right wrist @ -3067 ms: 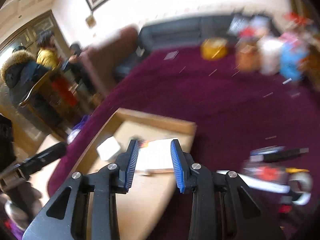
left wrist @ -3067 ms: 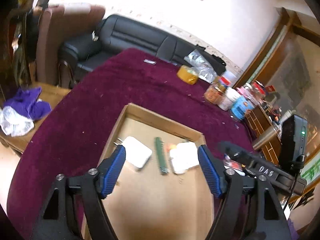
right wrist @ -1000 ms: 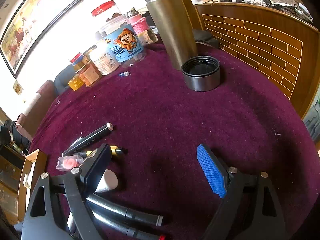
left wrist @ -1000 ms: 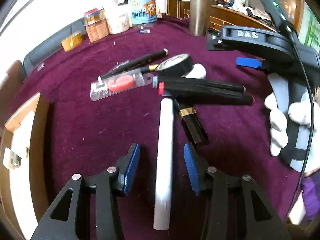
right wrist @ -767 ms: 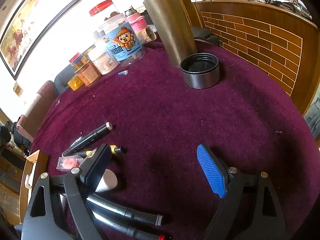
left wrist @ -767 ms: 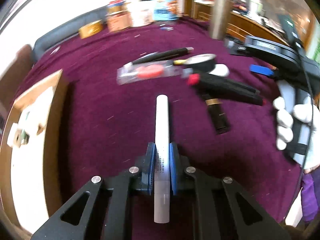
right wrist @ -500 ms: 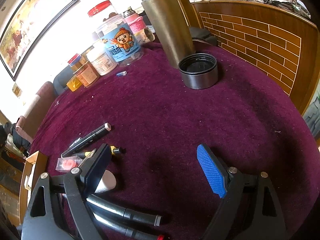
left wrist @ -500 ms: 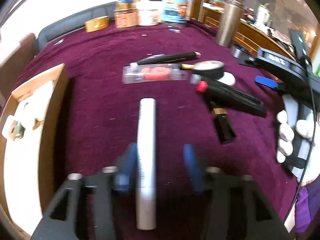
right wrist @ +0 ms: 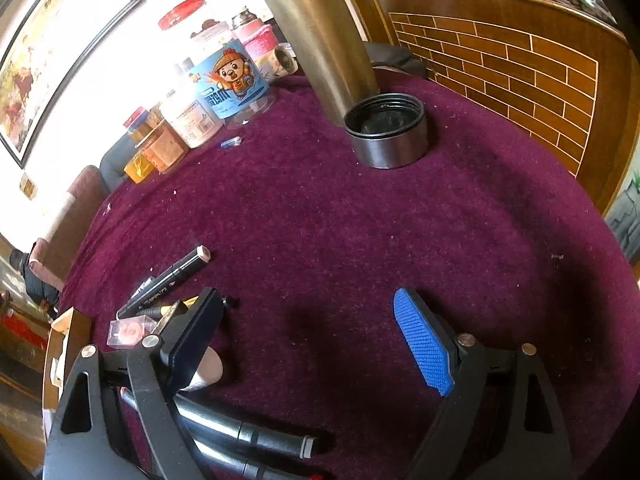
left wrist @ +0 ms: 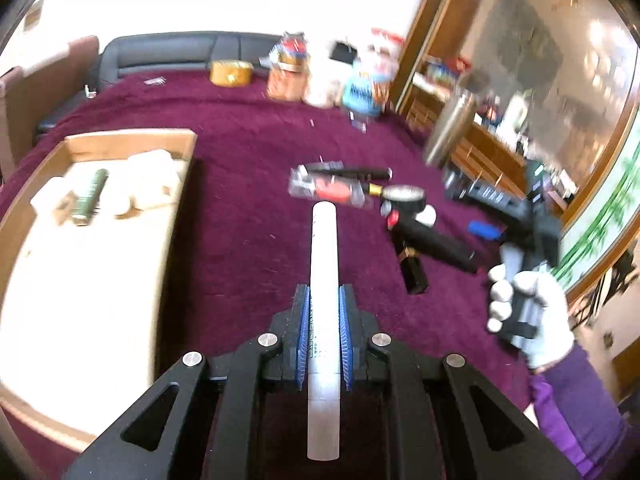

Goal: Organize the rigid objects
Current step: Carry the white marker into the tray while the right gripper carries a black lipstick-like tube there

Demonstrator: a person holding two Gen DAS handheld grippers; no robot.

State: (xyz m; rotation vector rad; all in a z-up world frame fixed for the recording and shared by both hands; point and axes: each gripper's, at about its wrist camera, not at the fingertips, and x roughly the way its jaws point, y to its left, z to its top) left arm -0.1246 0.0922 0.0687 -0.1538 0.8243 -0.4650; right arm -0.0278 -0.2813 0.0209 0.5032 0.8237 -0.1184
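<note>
The left gripper has its fingers pinching a long white tube, the blue pads pressed against both of its sides; the tube points forward along the fingers and is lifted clear of the worktop, which is covered in dark red cloth. Near the worktop's left edge lies a shallow cardboard box that holds a green cylinder and some pale, blurred pieces. Beyond the tube's tip, toward the right side of the worktop, lies a loose cluster: a clear packet with a red piece inside, a thin black pen, a roll of black tape and thick black markers. A gloved hand at the right edge holds the right gripper, whose fingers stand spread wide with only bare cloth between them; its left finger sits just above the same cluster. At the worktop's far edge stand a metal flask, its lid beside it, and several jars.
</note>
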